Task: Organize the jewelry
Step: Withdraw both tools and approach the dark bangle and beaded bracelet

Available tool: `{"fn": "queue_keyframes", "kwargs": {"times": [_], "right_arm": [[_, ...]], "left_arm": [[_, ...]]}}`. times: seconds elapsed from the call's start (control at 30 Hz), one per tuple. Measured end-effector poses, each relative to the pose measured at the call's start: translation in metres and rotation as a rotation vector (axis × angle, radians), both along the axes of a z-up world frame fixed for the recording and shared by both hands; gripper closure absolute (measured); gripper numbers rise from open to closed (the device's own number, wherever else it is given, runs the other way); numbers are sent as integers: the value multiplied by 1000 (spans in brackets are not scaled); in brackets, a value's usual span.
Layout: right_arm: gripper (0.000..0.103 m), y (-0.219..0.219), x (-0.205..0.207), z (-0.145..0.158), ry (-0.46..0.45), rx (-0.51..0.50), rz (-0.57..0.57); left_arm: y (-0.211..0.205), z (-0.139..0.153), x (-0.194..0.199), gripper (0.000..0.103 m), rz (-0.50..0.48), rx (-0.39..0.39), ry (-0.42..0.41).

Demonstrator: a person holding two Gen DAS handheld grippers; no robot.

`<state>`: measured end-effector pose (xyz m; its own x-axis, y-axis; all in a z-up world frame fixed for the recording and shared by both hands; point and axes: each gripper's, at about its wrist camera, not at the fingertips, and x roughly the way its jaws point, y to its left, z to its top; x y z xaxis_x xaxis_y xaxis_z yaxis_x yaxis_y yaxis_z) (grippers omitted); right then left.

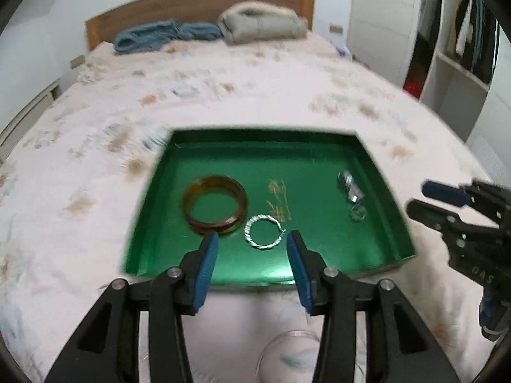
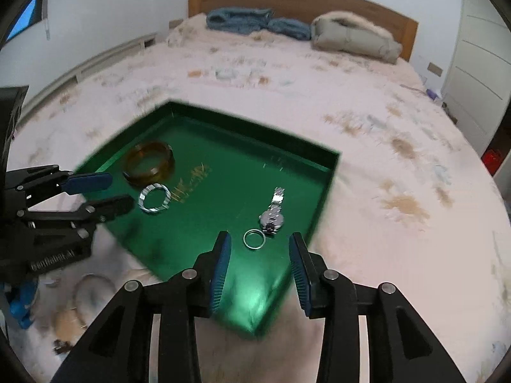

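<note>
Both tools hovered over the shallow green tray (image 1: 377, 172) on the bed (image 1: 95, 159).
Left tool (image 1: 252, 242) and right tool (image 2: 259, 242) gaped empty; amber bangle (image 1: 214, 206), twisted silver ring (image 1: 263, 232), silver watch (image 2: 272, 215) lay inside.

We see the tray (image 1: 153, 210) lying on the bed (image 1: 95, 146), its low walls the only barrier around it. Inside, the bangle (image 1: 214, 204) and twisted ring (image 1: 263, 232) sit near each other at one side, the watch (image 2: 272, 215) and small ring (image 2: 254, 239) at the other; the green floor between the pairs is bare. Open bedspread surrounds the tray. The left claw (image 1: 252, 249) and right claw (image 2: 259, 249), both gaping and empty, hang above its near edge, apart from each other.
</note>
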<state>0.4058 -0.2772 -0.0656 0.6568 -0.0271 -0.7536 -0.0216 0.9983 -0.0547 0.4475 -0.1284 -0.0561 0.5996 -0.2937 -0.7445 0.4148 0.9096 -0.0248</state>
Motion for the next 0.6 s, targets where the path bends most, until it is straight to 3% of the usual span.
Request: {"fn": "queue_keyframes", "kwargs": {"times": [0.13,0.23,0.43,0.6], "right_arm": [[65,5,-45,45,-74,9,3],[65,12,-82,74,-125,26,19],[63,23,-161,117,-212,87,21],[63,31,-220,135,-260,98,22]], "left_arm": [[43,50,-32,60,65,-64,-75],[77,83,-62,60,103,-65,-105],[128,121,-128,60,157,-35,-155],[170,136,-185,60,210,-59,-168]]}}
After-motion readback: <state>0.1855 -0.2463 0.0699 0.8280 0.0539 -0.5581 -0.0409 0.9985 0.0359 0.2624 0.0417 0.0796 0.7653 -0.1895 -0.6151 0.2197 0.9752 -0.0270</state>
